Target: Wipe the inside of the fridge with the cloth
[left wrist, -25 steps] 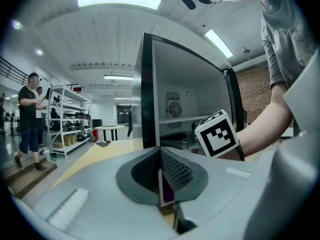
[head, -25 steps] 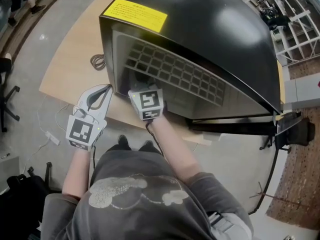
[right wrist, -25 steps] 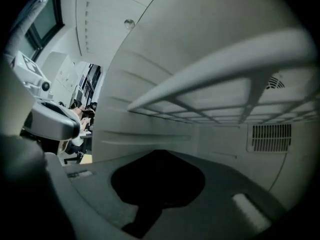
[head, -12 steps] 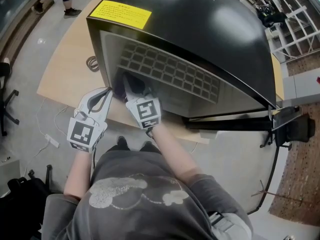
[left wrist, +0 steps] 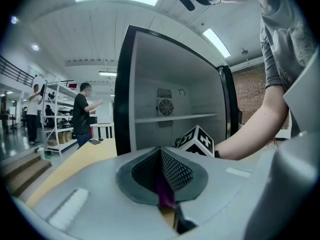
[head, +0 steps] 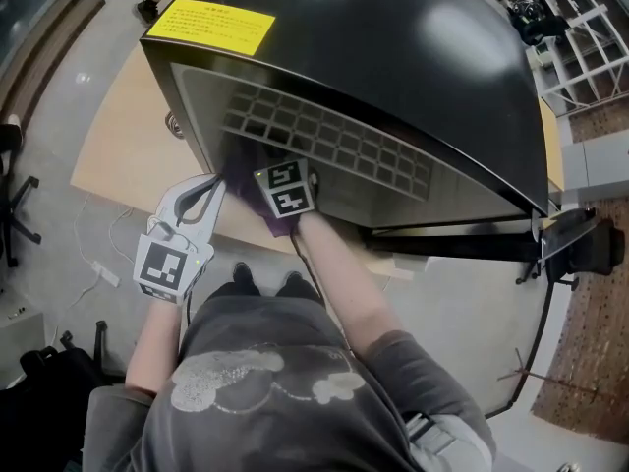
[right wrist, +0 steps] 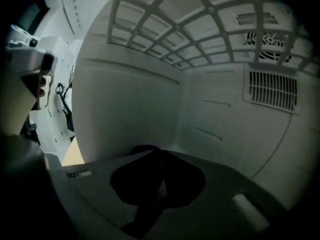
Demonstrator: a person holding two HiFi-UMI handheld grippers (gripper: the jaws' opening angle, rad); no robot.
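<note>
Looking down in the head view, a black fridge [head: 393,47] with a yellow label [head: 209,25] on top stands on a wooden table [head: 118,155], its open front facing the person. The right gripper [head: 265,177] reaches into the opening below the wire shelf [head: 324,141], with its marker cube just inside the front edge. A purple cloth [head: 241,180] lies around and under this gripper at the left side of the fridge interior. The left gripper [head: 211,187] is outside the fridge at its left front corner, with its tip touching the edge of the cloth. In the left gripper view, the left gripper [left wrist: 161,169] has its jaws closed together, and a narrow strip of the purple cloth [left wrist: 163,194] sits in the seam between the pads. Ahead are the fridge [left wrist: 125,84], its shelf [left wrist: 175,117], a round fan grille [left wrist: 166,107] on the rear wall, and the right gripper's marker cube [left wrist: 199,140] at the opening. A bystander [left wrist: 82,114] stands well beyond the table [left wrist: 75,159]. In the right gripper view, the right gripper [right wrist: 159,164] is closed on the cloth [right wrist: 145,149], which bulges dark past the jaw tips close to the white left inner wall [right wrist: 130,114]. The wire shelf [right wrist: 175,24] is overhead, and vent slats [right wrist: 272,89] are on the rear wall.
</note>
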